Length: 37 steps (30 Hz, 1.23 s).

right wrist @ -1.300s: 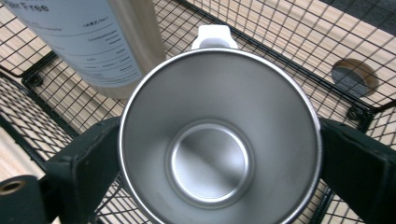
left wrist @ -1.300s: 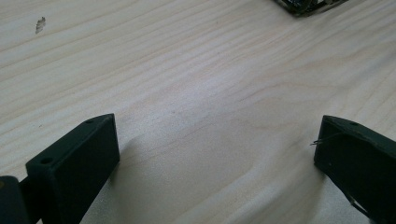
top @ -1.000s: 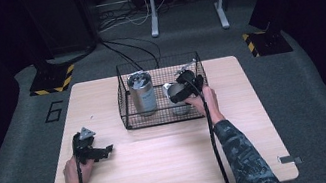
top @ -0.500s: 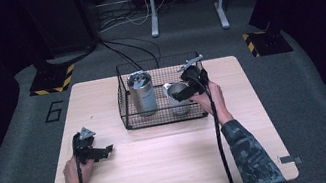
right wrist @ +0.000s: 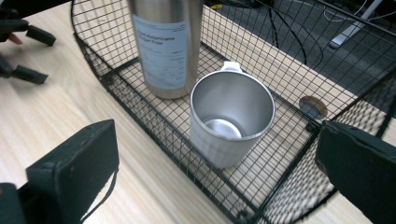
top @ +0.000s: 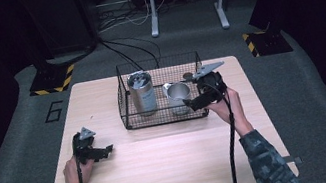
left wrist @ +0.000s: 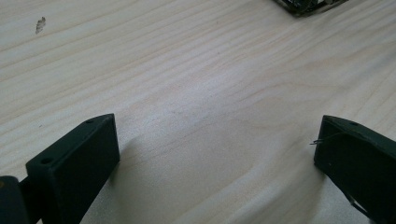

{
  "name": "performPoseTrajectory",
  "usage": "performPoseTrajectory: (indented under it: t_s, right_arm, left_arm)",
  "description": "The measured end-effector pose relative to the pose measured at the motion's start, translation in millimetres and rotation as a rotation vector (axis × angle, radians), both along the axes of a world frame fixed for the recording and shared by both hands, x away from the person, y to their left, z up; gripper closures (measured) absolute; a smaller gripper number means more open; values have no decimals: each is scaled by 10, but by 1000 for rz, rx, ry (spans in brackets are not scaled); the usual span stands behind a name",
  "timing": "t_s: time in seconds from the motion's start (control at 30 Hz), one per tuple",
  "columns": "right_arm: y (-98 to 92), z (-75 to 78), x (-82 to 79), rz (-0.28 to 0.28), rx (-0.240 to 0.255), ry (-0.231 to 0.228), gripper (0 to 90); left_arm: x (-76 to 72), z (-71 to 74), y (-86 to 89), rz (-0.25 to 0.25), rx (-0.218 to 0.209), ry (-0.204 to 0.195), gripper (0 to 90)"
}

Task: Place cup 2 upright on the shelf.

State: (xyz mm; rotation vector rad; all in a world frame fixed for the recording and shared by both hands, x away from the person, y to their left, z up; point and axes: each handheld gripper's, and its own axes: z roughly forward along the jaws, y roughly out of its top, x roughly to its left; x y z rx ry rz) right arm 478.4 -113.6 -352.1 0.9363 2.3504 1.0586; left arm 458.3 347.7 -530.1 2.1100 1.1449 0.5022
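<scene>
A black wire basket [top: 155, 119] stands on the wooden table [top: 174, 165]. Inside it a tall steel tumbler [top: 142, 94] with a paper label stands upright at the left. To the tumbler's right is an upright steel mug [top: 178, 97], which is empty [right wrist: 232, 122]. My right gripper [top: 195, 103] is open just outside the basket's front right corner, its jaws pointing at the mug with nothing between them [right wrist: 217, 172]. At the table's front left my left gripper [top: 107, 152] lies open on bare wood [left wrist: 215, 154].
A small dark round disc [right wrist: 313, 106] shows at the basket's far right corner. The basket's near corner [left wrist: 308, 5] is well ahead of the left jaws. Bare tabletop spreads in front of the basket. Cables and yellow-black floor markers [top: 50, 83] lie beyond the table.
My right gripper has drawn back to the right and toward the person, away from the mug, which stays in the basket. The left gripper has not moved.
</scene>
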Motion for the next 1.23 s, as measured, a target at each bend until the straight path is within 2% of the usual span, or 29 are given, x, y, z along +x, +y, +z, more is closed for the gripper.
performPoseTrajectory:
  t_s: [0.03, 0.07, 0.23, 0.33, 0.37, 0.4, 0.43, 0.47, 0.5, 0.53, 0.57, 0.6, 0.63, 0.67, 0.73, 0.77, 0.8, 0.83, 0.87, 1.03, 1.07, 1.13, 1.23]
  right_arm:
    - [0, 0, 0, 0, 0, 0, 0]
    - [-48, -17, -83, 9, -2, -11, 0]
    - [-152, -86, -242, -1, -10, -14, 0]
    - [-297, -213, -379, -14, -3, -18, 0]
    - [-297, -213, -379, -14, -3, -18, 0]
    - [-370, -310, -436, -25, 6, -26, 0]
    - [-370, -310, -436, -25, 6, -26, 0]
    - [-432, -434, -494, -48, 15, -4, 0]
    - [-432, -434, -494, -48, 15, -4, 0]
    - [-473, -508, -511, -48, 4, 1, 0]
    - [-516, -611, -535, -60, 8, 15, 0]
    - [-578, -777, -565, -76, 20, 43, 0]
    - [-578, -777, -565, -76, 20, 43, 0]
    - [-648, -1007, -601, -99, 12, 85, 0]
    - [-708, -1192, -611, -105, 12, 118, 0]
    - [-708, -1192, -611, -105, 12, 118, 0]
    - [-762, -1382, -626, -116, 12, 143, 0]
    - [-762, -1382, -626, -116, 12, 143, 0]
    - [-810, -1541, -654, -132, 19, 164, 0]
    - [-876, -1693, -693, -133, 23, 150, 0]
    - [-891, -1729, -717, -145, 11, 134, 0]
    - [-901, -1762, -723, -145, -11, 125, 0]
    - [-925, -1772, -735, -154, 3, 116, 0]
  left_arm:
    - [0, 0, -1, 1, -1, 0, 0]
    - [0, 0, 0, 0, -1, 0, 0]
    - [0, 0, 0, 0, 0, 0, 0]
    - [-1, -1, -1, 1, -1, 0, 0]
    - [-1, -1, -1, 1, -1, 0, 0]
    - [-1, 0, -1, 1, -1, 0, 0]
    - [-1, 0, -1, 1, -1, 0, 0]
    - [0, 0, -1, 0, 0, -1, 0]
    - [-1, -1, -1, 1, -1, 0, 0]
    - [-1, 0, -1, 1, 0, 0, 0]
    - [-1, 0, -1, 1, 0, 0, 0]
    - [-1, -1, -1, 1, -1, 0, 0]
    - [-1, -1, -1, 1, -1, 0, 0]
    - [-1, 0, -1, 1, -1, 0, 0]
    - [0, 0, 0, 1, 0, 0, 0]
    - [0, 0, 0, 1, 0, 0, 0]
    - [-1, 0, -1, 1, 0, 0, 0]
    - [0, 0, 0, 0, 0, 0, 0]
    - [0, 0, 0, 1, 0, 0, 0]
    - [0, 0, -1, 1, 0, 0, 0]
    - [1, 0, -1, 1, 0, -1, 0]
    - [1, 0, 0, 0, 0, -1, 0]
    - [1, -9, -7, 8, -5, -10, 0]
